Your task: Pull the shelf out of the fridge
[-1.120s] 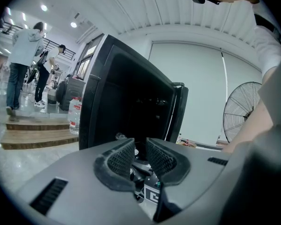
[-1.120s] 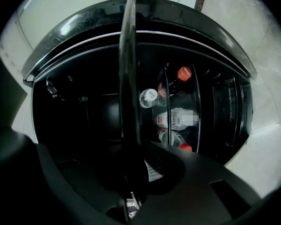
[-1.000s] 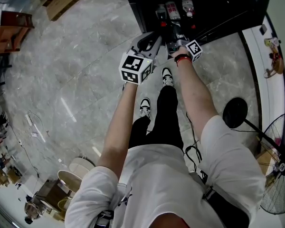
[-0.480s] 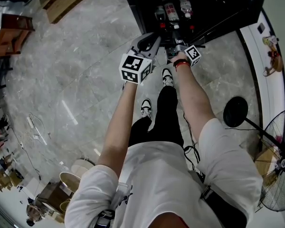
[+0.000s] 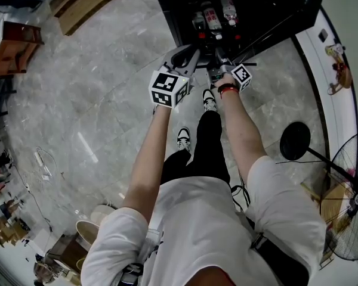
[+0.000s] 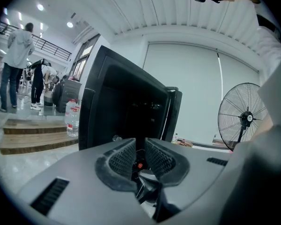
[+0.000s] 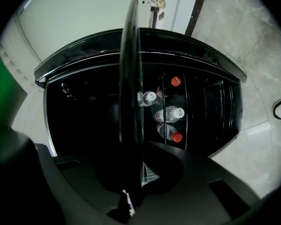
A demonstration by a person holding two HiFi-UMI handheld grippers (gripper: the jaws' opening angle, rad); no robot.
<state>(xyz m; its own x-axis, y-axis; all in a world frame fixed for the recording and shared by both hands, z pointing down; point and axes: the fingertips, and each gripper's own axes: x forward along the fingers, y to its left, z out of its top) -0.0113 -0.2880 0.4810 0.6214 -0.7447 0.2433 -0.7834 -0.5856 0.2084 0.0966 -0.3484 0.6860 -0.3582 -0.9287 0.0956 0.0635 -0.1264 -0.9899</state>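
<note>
The right gripper [image 7: 139, 173] had its fingers [image 7: 151, 172] clamped on the thin front edge of the shelf [image 7: 129, 78]. The shelf showed edge-on and seemed to stick partway out of the open fridge [image 7: 84, 107], with bottles [image 7: 171, 114] inside behind it. The left gripper [image 6: 140, 156] hung beside the fridge with its fingers [image 6: 123, 157] together on nothing.

No legible text, bottle labels [image 7: 165, 115] too small to read

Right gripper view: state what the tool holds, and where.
The right tool is closing its jaws on the glass shelf, gripping its front edge.
</note>
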